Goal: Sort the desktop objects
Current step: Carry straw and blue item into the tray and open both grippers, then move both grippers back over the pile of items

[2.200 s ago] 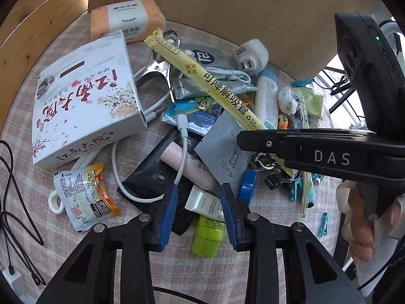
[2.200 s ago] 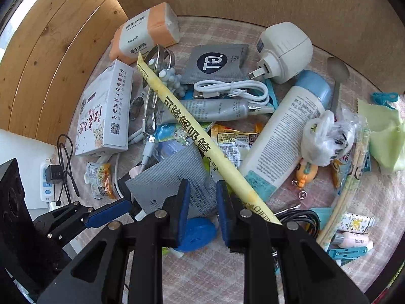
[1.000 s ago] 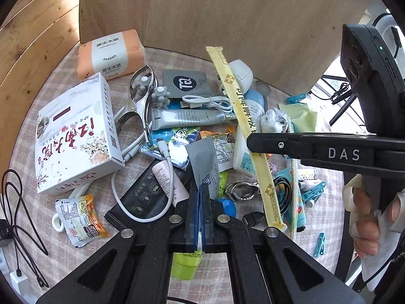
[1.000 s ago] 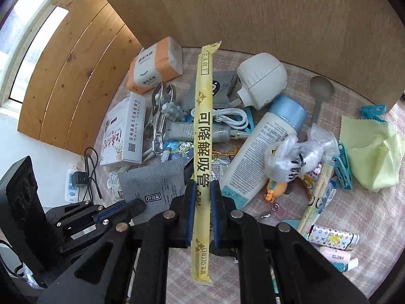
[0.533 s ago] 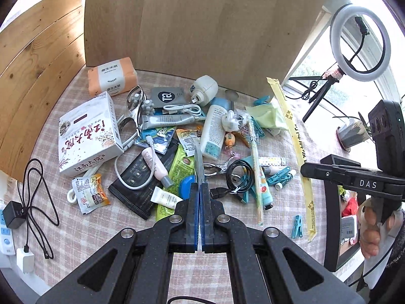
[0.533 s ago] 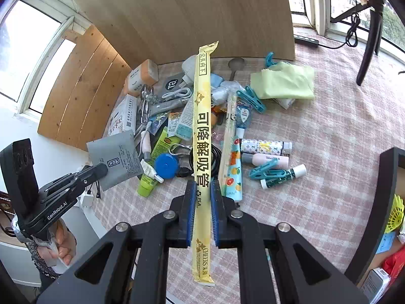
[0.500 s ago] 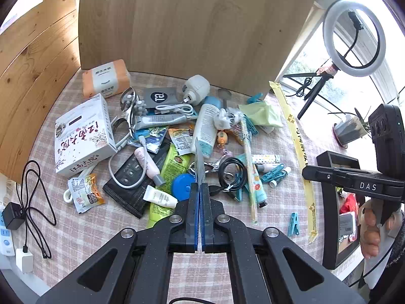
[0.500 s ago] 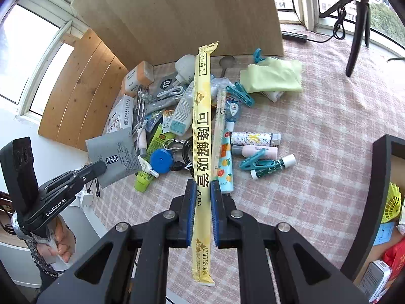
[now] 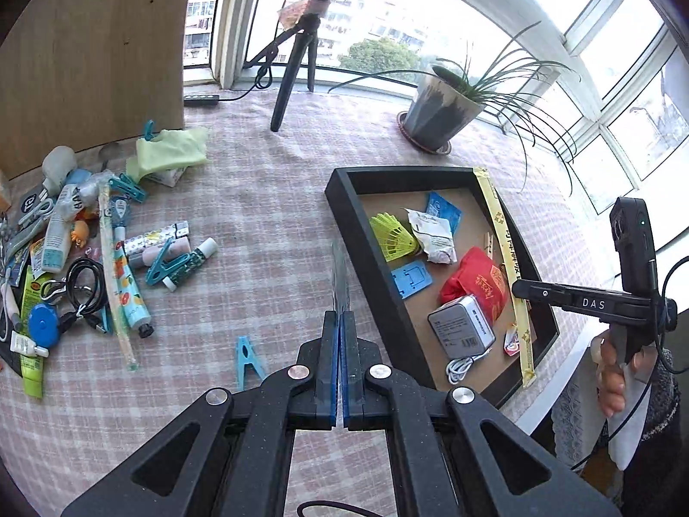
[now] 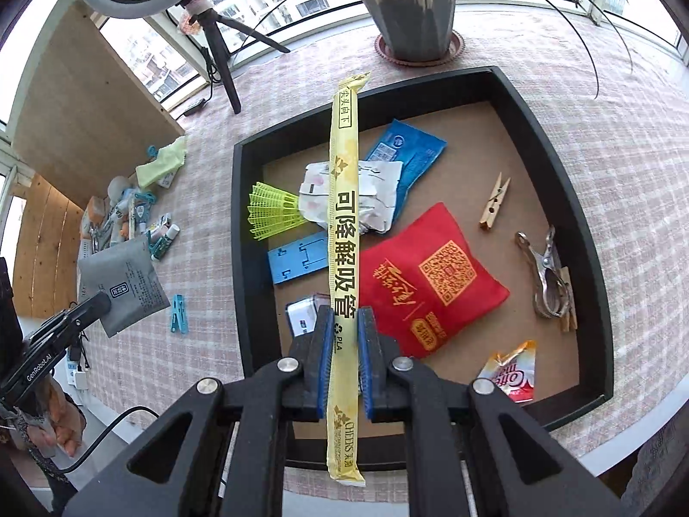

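Your right gripper (image 10: 344, 344) is clamping a long yellow plastic straw packet printed with black characters (image 10: 343, 232); its blue pads are pressing both sides of the packet near its lower third. You are holding the packet over the black rectangular tray with a brown floor (image 10: 572, 198), its length reaching from the tray's near rim to the far rim.

Your left gripper (image 9: 340, 370) is pinching a flat grey foil sachet (image 10: 122, 282) with its fingers fully closed on it. From the left wrist view the sachet is showing only as a thin edge (image 9: 340, 275). You are holding it above the pink checked tablecloth (image 9: 267, 215), just outside the tray's left wall.

Lying in the tray: a red pouch with gold print (image 10: 426, 284), a yellow plastic shuttlecock (image 10: 273, 211), a blue flat phone stand (image 10: 297, 260), a crumpled white wrapper (image 10: 374, 198), a blue sachet (image 10: 409, 151), a wooden clothespin (image 10: 495, 200), a metal clamp (image 10: 544, 275), a grey charger box (image 9: 463, 327) and a red and white snack packet (image 10: 512, 372).

Well to the left of the tray, a heap of unsorted items (image 9: 86, 250) is lying on the cloth; a blue plastic clip (image 9: 246, 359) is lying between heap and tray. Beyond the tray's far rim a grey potted plant (image 10: 413, 4) is standing.
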Demonstrator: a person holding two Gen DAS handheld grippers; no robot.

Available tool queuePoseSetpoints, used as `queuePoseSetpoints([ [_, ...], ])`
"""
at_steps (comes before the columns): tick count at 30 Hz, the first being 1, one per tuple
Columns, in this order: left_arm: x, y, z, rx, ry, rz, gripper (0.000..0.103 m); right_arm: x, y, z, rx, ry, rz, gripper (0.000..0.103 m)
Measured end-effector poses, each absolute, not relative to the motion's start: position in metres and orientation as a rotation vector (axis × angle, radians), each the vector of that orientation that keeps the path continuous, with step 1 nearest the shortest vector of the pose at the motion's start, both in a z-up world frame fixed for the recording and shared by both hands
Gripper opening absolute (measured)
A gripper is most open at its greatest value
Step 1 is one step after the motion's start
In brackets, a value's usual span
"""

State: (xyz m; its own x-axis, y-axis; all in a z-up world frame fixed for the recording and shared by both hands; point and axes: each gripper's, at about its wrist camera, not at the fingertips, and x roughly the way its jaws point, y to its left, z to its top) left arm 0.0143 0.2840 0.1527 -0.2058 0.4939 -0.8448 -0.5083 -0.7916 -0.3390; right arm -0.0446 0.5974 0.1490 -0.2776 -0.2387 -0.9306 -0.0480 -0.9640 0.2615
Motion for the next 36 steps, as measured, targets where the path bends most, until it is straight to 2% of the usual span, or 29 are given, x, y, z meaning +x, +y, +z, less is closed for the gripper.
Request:
queuePoseSetpoints([
  [9, 0.044, 0.38, 0.156, -1.386, 0.085, 1.965, 0.0, -0.047, 0.662, 0.151, 1.812, -0.327, -2.458, 0.011],
  [11, 0.045, 0.395, 0.159, -1.364, 0.074, 1.954, 0.0, -0.047, 0.664, 0.153, 1.805, -0.331, -2.449, 0.014],
  [12, 0.045, 0.401, 0.16, -1.359, 0.053, 1.929, 0.003, -0.048, 0.666, 0.154, 1.814, -0.343, -2.459, 0.017],
  [13, 0.044, 0.405, 0.16, -1.378, 0.032, 1.914, 0.017, -0.047, 0.667, 0.156, 1.802, -0.349, -2.468, 0.025],
  [15, 0.044, 0.407, 0.161, -1.384, 0.016, 1.94, 0.03, -0.045, 0.665, 0.161, 1.772, -0.339, -2.486, 0.026],
  [23, 0.043, 0.393, 0.16, -1.398, 0.101, 2.018, 0.029, -0.049, 0.638, 0.165, 1.744, -0.303, -2.459, 0.026],
  [36, 0.012, 0.28, 0.147, -1.497, 0.002, 2.173, 0.029, -0.068, 0.507, 0.162, 1.673, -0.191, -2.291, 0.026],
])
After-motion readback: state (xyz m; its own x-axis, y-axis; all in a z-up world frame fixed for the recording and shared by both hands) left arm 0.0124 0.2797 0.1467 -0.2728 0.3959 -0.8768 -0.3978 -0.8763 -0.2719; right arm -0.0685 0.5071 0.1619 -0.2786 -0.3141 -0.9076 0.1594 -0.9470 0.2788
